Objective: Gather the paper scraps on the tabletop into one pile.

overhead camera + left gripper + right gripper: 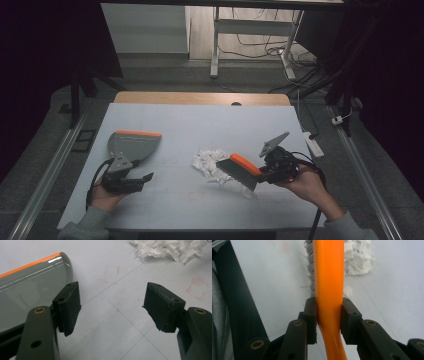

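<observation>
we hold the right gripper [260, 172] at the lower right of the high view, its jaws clamped narrow on the orange handle of a hand brush [240, 171], whose grey bristles hang at the edge of a pile of crumpled white paper scraps [210, 162] near the middle of the table [200, 120]. in the right gripper view the handle [329, 282] runs straight up between the pads, with the pile [359, 257] at the top of the frame just behind the bristles.

the left gripper [131, 184] sits at the lower left of the high view, jaws wide and holding nothing. the grey dustpan [132, 145] with its orange lip lies just above it; in the left gripper view the dustpan [30, 287] lies at the left, just beside the left jaw.

what worries us: the dustpan is free and well apart from the pile, so a sweep towards it would likely strew the light scraps across the table, or shove the pan away. a hard stroke could also twist the smooth handle in our pads. scraps could flick off the near edge.
</observation>
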Tool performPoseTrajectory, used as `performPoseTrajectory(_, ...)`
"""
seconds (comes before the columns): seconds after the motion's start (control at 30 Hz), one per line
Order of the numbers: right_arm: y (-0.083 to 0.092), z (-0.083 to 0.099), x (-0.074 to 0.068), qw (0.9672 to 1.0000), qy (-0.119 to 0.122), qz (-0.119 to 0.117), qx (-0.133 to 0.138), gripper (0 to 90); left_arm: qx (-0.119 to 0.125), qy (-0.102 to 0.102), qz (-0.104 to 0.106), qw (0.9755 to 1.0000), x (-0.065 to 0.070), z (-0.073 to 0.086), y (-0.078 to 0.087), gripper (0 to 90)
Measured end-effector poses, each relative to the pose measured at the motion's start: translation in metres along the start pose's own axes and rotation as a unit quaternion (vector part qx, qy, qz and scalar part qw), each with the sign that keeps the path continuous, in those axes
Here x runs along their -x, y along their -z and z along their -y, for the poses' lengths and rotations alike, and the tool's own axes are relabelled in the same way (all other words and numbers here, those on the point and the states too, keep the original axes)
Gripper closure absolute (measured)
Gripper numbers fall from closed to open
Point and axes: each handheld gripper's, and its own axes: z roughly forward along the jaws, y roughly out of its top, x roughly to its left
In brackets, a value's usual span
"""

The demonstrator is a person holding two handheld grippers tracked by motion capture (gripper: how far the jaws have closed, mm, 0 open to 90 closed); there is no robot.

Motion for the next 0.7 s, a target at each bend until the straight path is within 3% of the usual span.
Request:
performPoseTrajectory(0.1, 0.004, 0.008, 0.004, 0.9983, -0.048, 0.032, -0.007, 69.4, 0.000, 0.000, 0.000, 1.0000, 0.000, 0.000, 0.000, 30.1)
performPoseTrajectory(0.17, 0.009, 0.016, 0.007, 0.9932, -0.104, 0.051, -0.012, 69.4, 0.000, 0.000, 0.000, 1.0000, 0.000, 0.000, 0.000, 30.1)
performPoseTrajectory(0.2, 0.011, 0.022, 0.008, 0.9889, -0.137, 0.056, -0.011, 69.4, 0.000, 0.001, 0.000, 1.0000, 0.000, 0.000, 0.000, 30.2)
performPoseTrajectory(0.3, 0.018, 0.043, 0.012, 0.9716, -0.230, 0.056, -0.008, 69.4, 0.001, -0.001, 0.001, 1.0000, 0.001, 0.000, 0.000, 30.2)
performPoseTrajectory(0.4, 0.020, 0.064, 0.008, 0.9574, -0.285, 0.041, -0.018, 69.4, 0.004, -0.005, 0.005, 1.0000, 0.002, -0.001, 0.001, 30.2)
performPoseTrajectory(0.57, 0.013, 0.078, -0.007, 0.9423, -0.331, 0.027, -0.040, 69.5, 0.007, -0.012, 0.013, 0.9998, 0.004, -0.003, 0.000, 30.2)
performPoseTrajectory(0.7, -0.001, 0.075, -0.009, 0.9360, -0.347, 0.030, -0.053, 69.5, 0.013, -0.017, 0.017, 0.9996, 0.006, -0.005, 0.000, 30.2)
